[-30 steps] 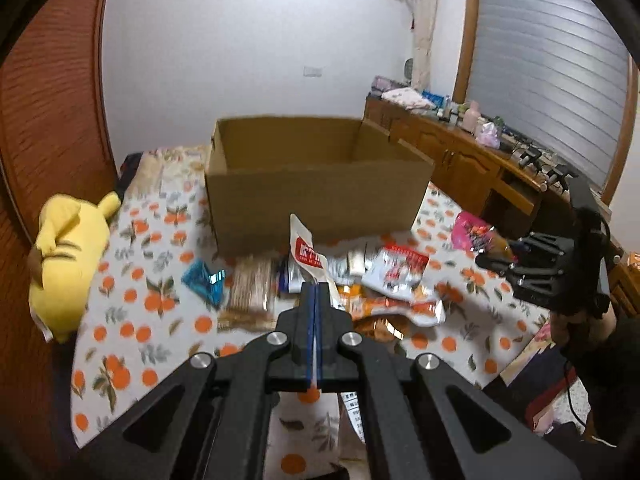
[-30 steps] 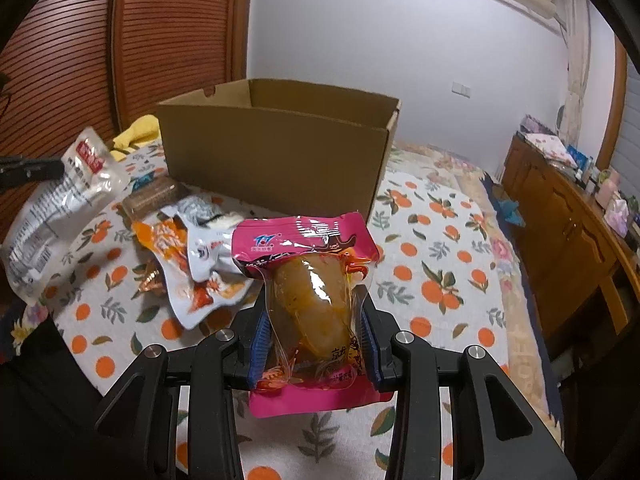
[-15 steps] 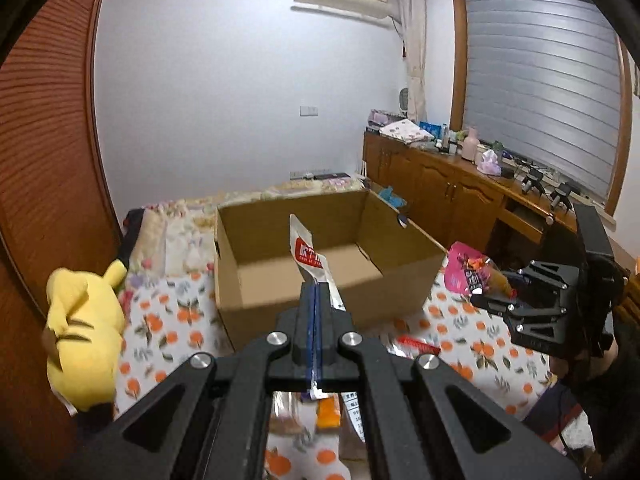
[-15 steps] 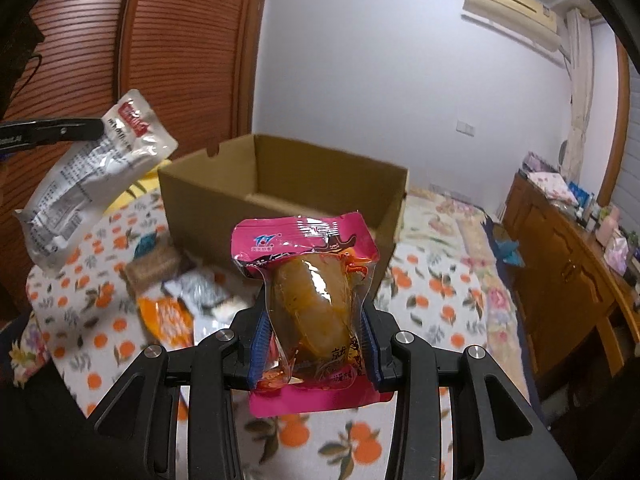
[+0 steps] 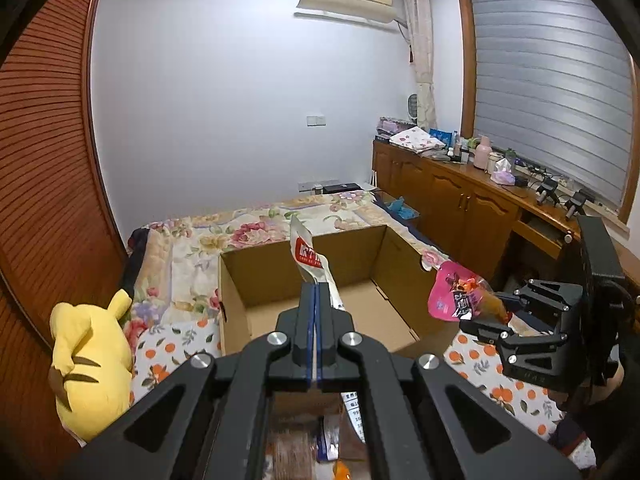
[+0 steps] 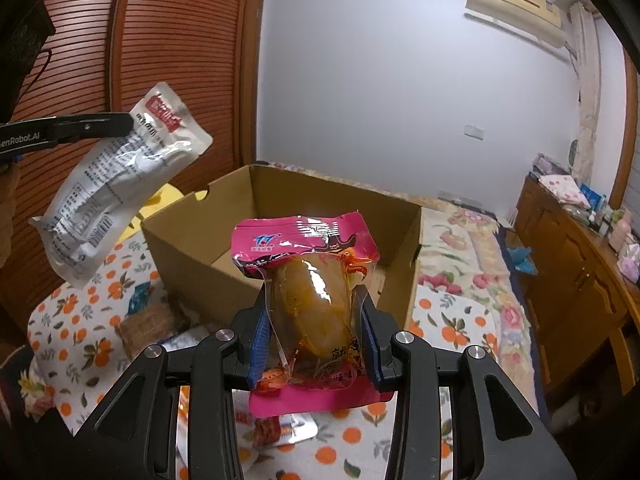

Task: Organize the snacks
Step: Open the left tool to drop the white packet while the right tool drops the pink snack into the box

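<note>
1. The left hand-held gripper is clamping flat on the edge of a silver snack pouch, its fingers pressed fully together because the packet is thin; the pouch is hanging in the air above the near wall of the open cardboard box.

2. The right hand-held gripper is grasping a pink packet by its sides, jaws standing partly apart around the plump, amber-coloured food inside, and is holding it upright just short of the box's near corner.

3. Both snacks are being carried high, seemingly so they clear the rim and can drop into the box, which is looking empty (its far floor is partly hidden).

4. More packets are lying on the orange-print cloth in front of the box, still waiting to be sorted; a yellow plush toy is sitting to the left of the box.

5. Compared with a second ago, both hand-held grippers are sitting higher and closer to the box: its inside is now showing where only the front wall was visible, and the scattered snacks are slipping below the left view. Neither grip is changing.
</note>
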